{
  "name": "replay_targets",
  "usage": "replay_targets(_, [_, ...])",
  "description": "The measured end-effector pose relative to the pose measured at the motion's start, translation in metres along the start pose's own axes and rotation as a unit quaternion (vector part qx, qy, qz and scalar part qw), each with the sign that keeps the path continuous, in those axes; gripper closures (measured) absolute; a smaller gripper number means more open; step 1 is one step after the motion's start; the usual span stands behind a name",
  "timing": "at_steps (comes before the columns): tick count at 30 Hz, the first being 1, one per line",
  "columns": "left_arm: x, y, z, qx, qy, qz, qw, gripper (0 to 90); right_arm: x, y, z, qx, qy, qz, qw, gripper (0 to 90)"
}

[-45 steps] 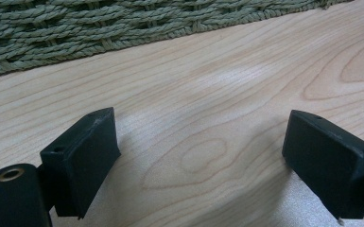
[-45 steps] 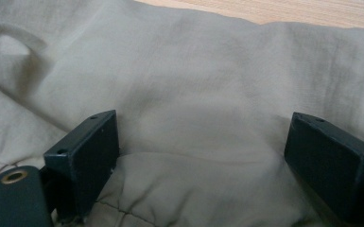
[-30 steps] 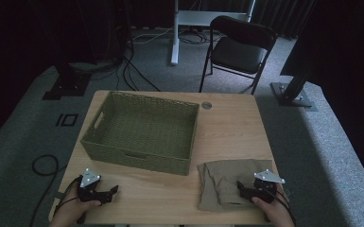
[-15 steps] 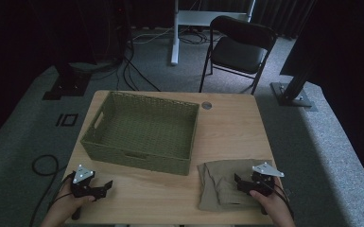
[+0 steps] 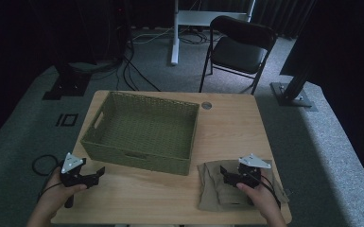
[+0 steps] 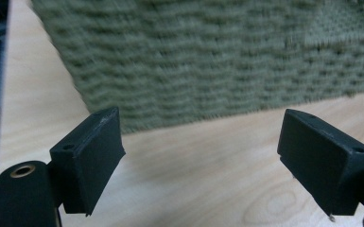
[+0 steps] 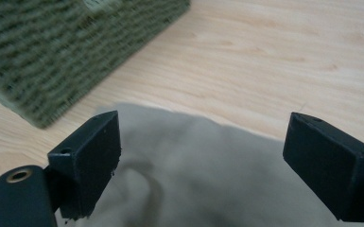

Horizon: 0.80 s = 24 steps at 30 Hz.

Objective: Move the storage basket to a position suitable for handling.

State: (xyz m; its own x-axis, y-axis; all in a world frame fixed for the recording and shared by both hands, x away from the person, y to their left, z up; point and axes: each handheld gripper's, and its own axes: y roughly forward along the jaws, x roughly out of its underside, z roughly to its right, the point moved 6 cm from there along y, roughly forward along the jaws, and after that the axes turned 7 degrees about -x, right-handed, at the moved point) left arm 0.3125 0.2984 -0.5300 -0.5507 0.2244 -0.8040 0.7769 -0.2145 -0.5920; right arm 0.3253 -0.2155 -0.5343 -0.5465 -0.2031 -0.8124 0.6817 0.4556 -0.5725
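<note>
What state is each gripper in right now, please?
Left gripper: open, holding nothing, facing the basket.
Right gripper: open, holding nothing, over the cloth.

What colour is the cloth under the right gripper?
The cloth is a dull greyish tan, plain with no pattern. The right gripper view shows it best.

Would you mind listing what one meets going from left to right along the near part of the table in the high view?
left gripper → green woven basket → folded khaki cloth → right gripper
</note>
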Motion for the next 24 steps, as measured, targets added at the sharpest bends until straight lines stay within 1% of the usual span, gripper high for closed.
replay_targets(1, [-0.003, -0.001, -0.001, 0.000, 0.001, 0.002, 1.0000, 15.3, -0.003, 0.001, -0.002, -0.002, -0.003, 0.002, 1.0000, 11.5])
replay_targets(4, [-0.012, -0.006, -0.006, -0.001, -0.005, 0.015, 0.9999, 15.3, -0.011, 0.003, -0.009, -0.010, -0.005, 0.008, 0.9999, 11.5])
replay_targets(6, [-0.018, -0.009, -0.010, -0.001, -0.007, 0.024, 0.9997, 15.3, -0.017, 0.004, -0.013, -0.014, 0.000, 0.013, 0.9998, 11.5])
replay_targets(8, [-0.025, -0.011, -0.015, -0.007, -0.013, 0.034, 0.9993, 15.3, -0.023, 0.006, -0.016, -0.018, -0.001, 0.018, 0.9997, 11.5])
replay_targets(9, [-0.025, -0.011, -0.015, -0.007, -0.013, 0.034, 0.9993, 15.3, -0.025, 0.006, -0.018, -0.020, -0.001, 0.020, 0.9996, 11.5])
replay_targets(10, [-0.028, -0.012, -0.017, -0.011, -0.016, 0.038, 0.9991, 15.3, -0.025, 0.006, -0.018, -0.020, -0.001, 0.020, 0.9996, 11.5])
replay_targets(12, [-0.035, -0.014, -0.021, -0.021, -0.019, 0.046, 0.9986, 15.3, -0.033, 0.007, -0.022, -0.023, -0.006, 0.025, 0.9994, 11.5])
replay_targets(13, [-0.035, -0.014, -0.021, -0.021, -0.019, 0.046, 0.9986, 15.3, -0.035, 0.008, -0.024, -0.025, -0.007, 0.027, 0.9993, 11.5])
replay_targets(14, [-0.040, -0.014, -0.023, -0.024, -0.027, 0.054, 0.9979, 15.3, -0.037, 0.008, -0.025, -0.026, -0.009, 0.028, 0.9992, 11.5])
replay_targets(17, [-0.044, -0.015, -0.027, -0.030, -0.029, 0.058, 0.9974, 15.3, -0.043, 0.009, -0.028, -0.026, -0.012, 0.032, 0.9991, 12.8])
replay_targets(18, [-0.050, -0.015, -0.032, -0.037, -0.037, 0.069, 0.9962, 15.4, -0.045, 0.009, -0.029, -0.028, -0.011, 0.035, 0.9989, 12.8])
replay_targets(19, [-0.053, -0.014, -0.035, -0.038, -0.046, 0.073, 0.9955, 15.4, -0.047, 0.009, -0.030, -0.028, -0.010, 0.037, 0.9989, 12.8])
replay_targets(21, [-0.055, -0.014, -0.037, -0.040, -0.049, 0.074, 0.9952, 15.3, -0.051, 0.011, -0.033, -0.031, -0.011, 0.040, 0.9987, 12.8])
replay_targets(22, [-0.059, -0.011, -0.043, -0.049, -0.051, 0.075, 0.9947, 15.3, -0.052, 0.012, -0.034, -0.032, -0.010, 0.040, 0.9986, 12.8])
replay_targets(24, [-0.063, -0.008, -0.047, -0.051, -0.056, 0.077, 0.9942, 15.4, -0.055, 0.014, -0.037, -0.033, -0.013, 0.040, 0.9986, 12.8])
